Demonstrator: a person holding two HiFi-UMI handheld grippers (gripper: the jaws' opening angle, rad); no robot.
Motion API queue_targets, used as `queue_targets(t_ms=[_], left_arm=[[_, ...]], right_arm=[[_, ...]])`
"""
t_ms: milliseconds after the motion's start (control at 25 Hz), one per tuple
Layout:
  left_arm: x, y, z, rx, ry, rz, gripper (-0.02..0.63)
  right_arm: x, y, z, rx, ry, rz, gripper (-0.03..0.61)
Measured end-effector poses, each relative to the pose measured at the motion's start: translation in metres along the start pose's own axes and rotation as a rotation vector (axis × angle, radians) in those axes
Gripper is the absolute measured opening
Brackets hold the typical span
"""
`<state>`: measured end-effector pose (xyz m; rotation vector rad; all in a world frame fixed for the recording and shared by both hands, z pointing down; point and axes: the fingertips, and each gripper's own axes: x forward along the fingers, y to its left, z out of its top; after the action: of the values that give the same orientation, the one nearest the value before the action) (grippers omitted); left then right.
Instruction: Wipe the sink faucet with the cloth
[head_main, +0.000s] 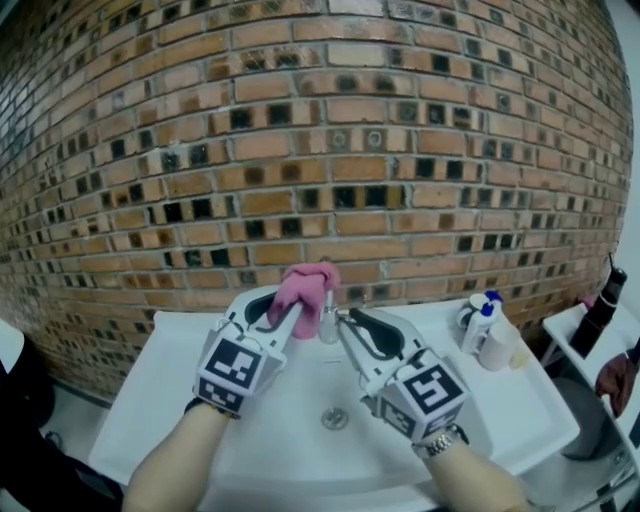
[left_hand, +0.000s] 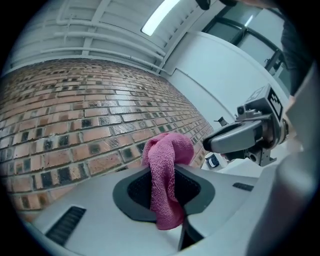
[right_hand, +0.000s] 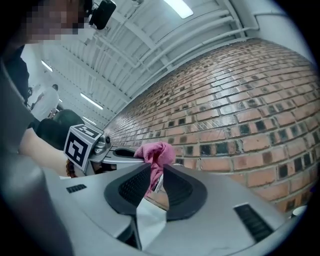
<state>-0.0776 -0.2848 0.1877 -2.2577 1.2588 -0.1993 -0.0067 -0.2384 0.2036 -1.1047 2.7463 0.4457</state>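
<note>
Cloth (head_main: 305, 285): hung bunched just above the faucet (head_main: 328, 325), at the sink's (head_main: 200, 400) back.
Left gripper (head_main: 290, 312): clamped on the cloth.
Right gripper (head_main: 345, 320): narrowly parted at the faucet; grip unclear.
Progress: wiping apparently unfinished.

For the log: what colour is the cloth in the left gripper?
Pink; the cloth shows best in the left gripper view.
</note>
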Motion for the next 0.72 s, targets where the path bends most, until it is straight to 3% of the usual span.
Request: queue_targets(t_ms=[200, 480, 720], left_arm=[[0.017, 0.007, -0.005, -0.005, 0.014, -0.017, 0.081], [0.036, 0.018, -0.007, -0.075, -0.002, -0.027, 0.081], [0.048, 0.025, -0.005, -0.073, -0.001, -0.04, 0.08]], right_arm=[[0.004, -0.005, -0.013, 0.032, 0.025, -0.022, 0.084], [0.004, -0.015, -0.02, 0.064, 0.03, -0.065, 0.081], [0.006, -0.015, -0.025, 0.066, 0.034, -0.066, 0.082]])
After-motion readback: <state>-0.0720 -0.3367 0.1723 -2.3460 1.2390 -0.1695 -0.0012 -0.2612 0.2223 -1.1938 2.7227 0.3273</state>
